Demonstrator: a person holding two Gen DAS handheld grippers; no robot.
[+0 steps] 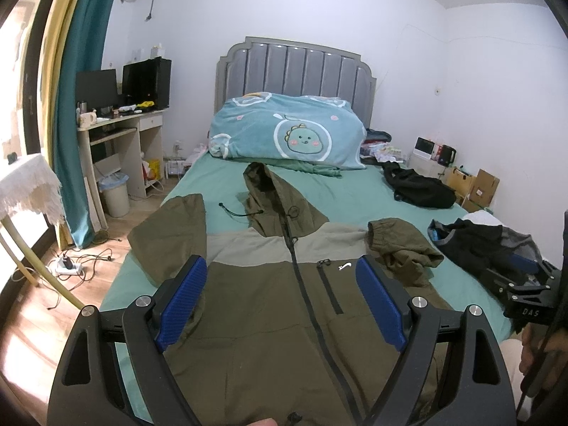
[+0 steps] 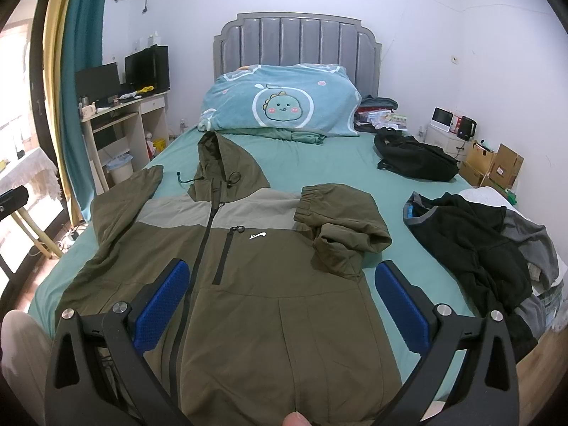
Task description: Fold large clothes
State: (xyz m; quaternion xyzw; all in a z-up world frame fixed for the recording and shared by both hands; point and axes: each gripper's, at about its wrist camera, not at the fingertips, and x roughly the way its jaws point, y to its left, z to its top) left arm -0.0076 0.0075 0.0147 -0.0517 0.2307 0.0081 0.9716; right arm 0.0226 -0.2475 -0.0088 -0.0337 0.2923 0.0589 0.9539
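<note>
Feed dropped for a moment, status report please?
Left gripper open, right gripper open, both empty. Jacket flat on bed, zipped, one sleeve bunched. Dark clothes alongside.

Matt olive woven-cloth jacket (image 2: 248, 284), smooth green cotton-like sheet (image 2: 319, 163), perhaps padded leatherette headboard (image 2: 298, 41)

**Left wrist view: olive jacket laid out on bed**

Olive hooded jacket (image 1: 262, 305): front up on the green-sheeted bed (image 1: 358, 191), zipper closed, hood toward the headboard (image 1: 294, 71), both sleeves bent inward. Left gripper (image 1: 280, 298): above the jacket's lower half, blue-padded fingers (image 1: 183, 301) spread wide, nothing between them. Right gripper (image 1: 529, 284): partly visible at right edge; jaw state unclear. Dinosaur-print blanket (image 1: 287, 131) at the bed's head. Black backpack (image 1: 419, 186) and dark clothes pile (image 1: 486, 245) along the right side. Desk (image 1: 120, 131) with monitors beside the bed.
</note>
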